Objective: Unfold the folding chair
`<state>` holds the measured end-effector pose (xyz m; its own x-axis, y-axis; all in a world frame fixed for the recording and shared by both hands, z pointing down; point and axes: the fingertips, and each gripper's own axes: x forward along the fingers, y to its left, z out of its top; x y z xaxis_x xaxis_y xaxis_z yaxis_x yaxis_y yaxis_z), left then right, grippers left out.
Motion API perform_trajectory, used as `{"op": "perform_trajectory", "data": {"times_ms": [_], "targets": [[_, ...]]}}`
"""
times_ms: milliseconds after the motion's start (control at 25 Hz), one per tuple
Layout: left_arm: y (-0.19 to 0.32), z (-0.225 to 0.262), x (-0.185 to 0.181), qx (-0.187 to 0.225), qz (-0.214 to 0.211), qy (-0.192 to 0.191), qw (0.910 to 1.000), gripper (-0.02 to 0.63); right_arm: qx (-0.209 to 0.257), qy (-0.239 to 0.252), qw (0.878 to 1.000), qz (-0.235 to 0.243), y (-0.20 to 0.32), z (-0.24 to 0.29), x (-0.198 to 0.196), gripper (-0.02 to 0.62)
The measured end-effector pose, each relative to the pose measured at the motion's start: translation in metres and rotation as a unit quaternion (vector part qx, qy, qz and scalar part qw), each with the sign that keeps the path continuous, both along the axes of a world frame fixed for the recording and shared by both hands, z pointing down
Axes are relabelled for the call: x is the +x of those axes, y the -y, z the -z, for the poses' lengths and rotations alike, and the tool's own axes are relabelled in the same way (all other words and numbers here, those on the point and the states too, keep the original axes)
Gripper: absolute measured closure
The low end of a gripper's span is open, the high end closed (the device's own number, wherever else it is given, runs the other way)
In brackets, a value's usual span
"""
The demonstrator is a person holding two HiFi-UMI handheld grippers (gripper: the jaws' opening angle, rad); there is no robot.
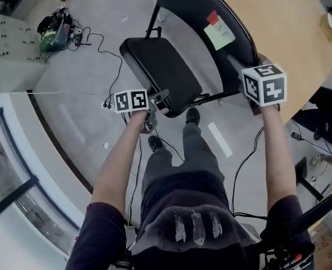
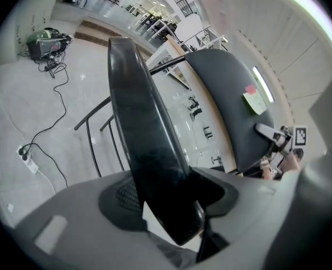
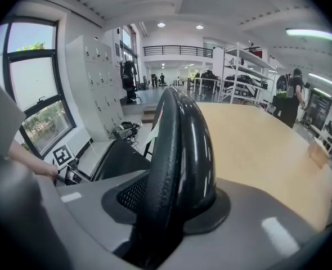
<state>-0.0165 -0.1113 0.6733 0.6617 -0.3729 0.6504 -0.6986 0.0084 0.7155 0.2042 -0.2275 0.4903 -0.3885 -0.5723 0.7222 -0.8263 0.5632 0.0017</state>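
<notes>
On the floor point(image 1: 81, 89), by the edge of the wooden table point(image 1: 292, 32), the folding chair point(image 1: 177, 55) is held nearly opened.
The near edge of the seat point(image 1: 163, 72) is clamped by the left gripper point(image 1: 153, 103), and the side of the backrest point(image 1: 194, 13) is pinched by the right gripper point(image 1: 237, 66). The seat is seen lowered away from the backrest, so most of the unfolding seems done; pressing it fully down and releasing is judged to be left.

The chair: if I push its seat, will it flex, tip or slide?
The seat looks stiff: clamped at one edge by the left tongs, it is flat. On thin legs the chair may tip, though the right tongs hold the backrest. The glossy floor may let it slide.
</notes>
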Motion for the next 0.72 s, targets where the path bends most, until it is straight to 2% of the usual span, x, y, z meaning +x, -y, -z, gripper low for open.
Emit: {"op": "perform_trajectory", "data": {"times_ms": [120,360,480,600,720], "targets": [[-0.003,-0.008,-0.016,0.012,-0.001,-0.013,0.9998,0.374,-0.013,0.009,1.0,-0.014,0.001,-0.011,-0.002,0.433],[-0.008,-0.031,-0.022,0.035,0.009,-0.031,0.9988,0.374,-0.036,0.031,0.998,-0.036,-0.001,-0.035,0.021,0.434],[-0.005,-0.045,-0.043,0.029,0.059,-0.048,0.9967,0.376,-0.043,0.034,0.998,-0.026,0.011,-0.043,0.01,0.434],[0.001,-0.044,-0.06,0.023,0.118,-0.083,0.9893,0.399,-0.049,0.029,0.998,-0.006,0.026,-0.035,-0.004,0.434],[-0.002,-0.05,-0.07,0.022,0.14,-0.099,0.985,0.407,-0.06,0.034,0.998,-0.009,0.028,-0.038,-0.004,0.436]]}}
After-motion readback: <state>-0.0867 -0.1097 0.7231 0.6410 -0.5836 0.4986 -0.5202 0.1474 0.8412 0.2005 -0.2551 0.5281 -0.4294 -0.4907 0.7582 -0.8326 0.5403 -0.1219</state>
